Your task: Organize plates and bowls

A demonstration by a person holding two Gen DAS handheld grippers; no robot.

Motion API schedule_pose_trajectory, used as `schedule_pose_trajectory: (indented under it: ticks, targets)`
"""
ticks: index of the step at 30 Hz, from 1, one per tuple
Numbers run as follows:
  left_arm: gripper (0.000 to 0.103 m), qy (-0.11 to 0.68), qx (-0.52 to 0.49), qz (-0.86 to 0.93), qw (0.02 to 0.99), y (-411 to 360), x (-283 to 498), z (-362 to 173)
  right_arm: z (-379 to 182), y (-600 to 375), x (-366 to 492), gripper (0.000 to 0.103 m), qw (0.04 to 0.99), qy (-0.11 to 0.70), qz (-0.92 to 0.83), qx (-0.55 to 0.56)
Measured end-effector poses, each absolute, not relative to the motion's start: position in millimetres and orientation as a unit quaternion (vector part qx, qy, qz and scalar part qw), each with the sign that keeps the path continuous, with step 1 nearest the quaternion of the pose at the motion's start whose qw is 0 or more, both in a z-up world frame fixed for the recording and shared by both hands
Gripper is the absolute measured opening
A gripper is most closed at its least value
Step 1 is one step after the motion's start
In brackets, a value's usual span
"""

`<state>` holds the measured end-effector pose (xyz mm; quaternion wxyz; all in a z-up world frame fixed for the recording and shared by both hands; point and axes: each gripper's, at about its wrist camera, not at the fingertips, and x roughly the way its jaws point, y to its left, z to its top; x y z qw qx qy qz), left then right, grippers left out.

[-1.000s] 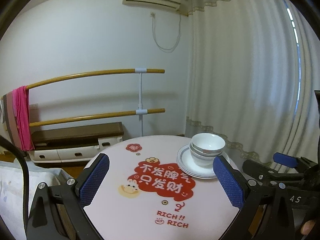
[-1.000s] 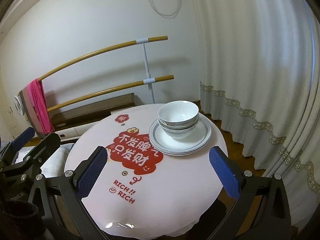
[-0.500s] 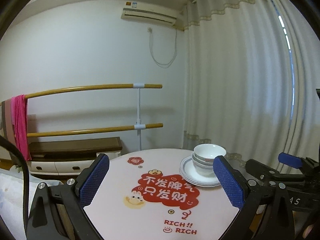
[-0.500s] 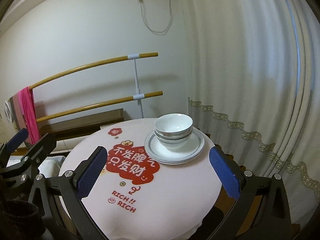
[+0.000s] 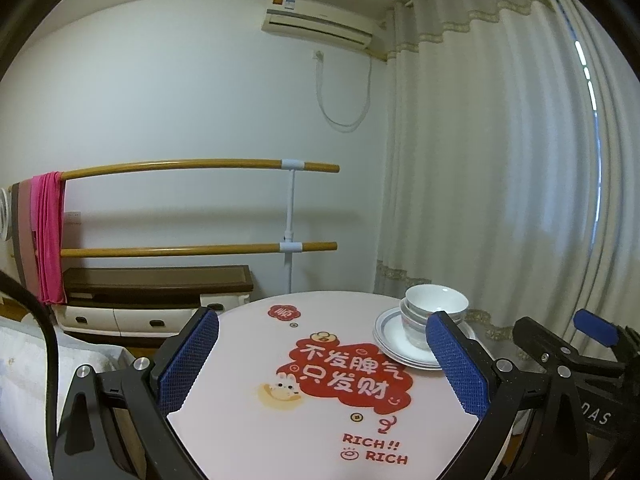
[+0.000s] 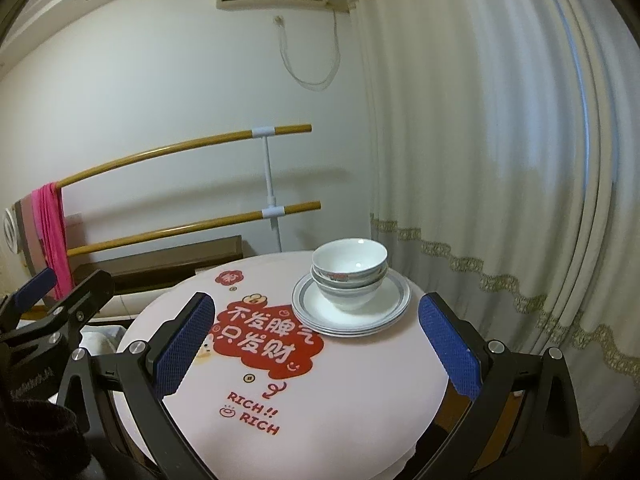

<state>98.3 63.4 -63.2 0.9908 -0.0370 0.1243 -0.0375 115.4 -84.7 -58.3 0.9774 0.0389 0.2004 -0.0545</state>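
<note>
Plates (image 5: 404, 350) partly hidden behind left gripper (image 5: 324, 360) right finger in left view; count unclear, edges too thin. Lower bowls (image 6: 348, 284) mostly nested, count uncertain. Table (image 6: 360, 400) near edge cut off by frame, base hidden. Right gripper (image 6: 314, 346) handle cut off at bottom. Cabinet (image 5: 156, 284) partly behind finger. Bowl pattern too small to read.

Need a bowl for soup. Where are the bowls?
The bowls sit nested on the stacked plates, on the round table's far right side near the curtain.

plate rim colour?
White plates with a grey-blue band around the rim; clearest in the right wrist view.
</note>
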Motion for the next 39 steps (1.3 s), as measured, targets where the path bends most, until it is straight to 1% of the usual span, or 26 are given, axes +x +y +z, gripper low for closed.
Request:
schedule_pose_trajectory:
  ticks: [39]
  targets:
    - [0.102, 0.133, -0.016, -0.056, 0.989, 50, 107, -63, -67, -98, 120, 0.103, 0.971, 0.219, -0.075, 0.06]
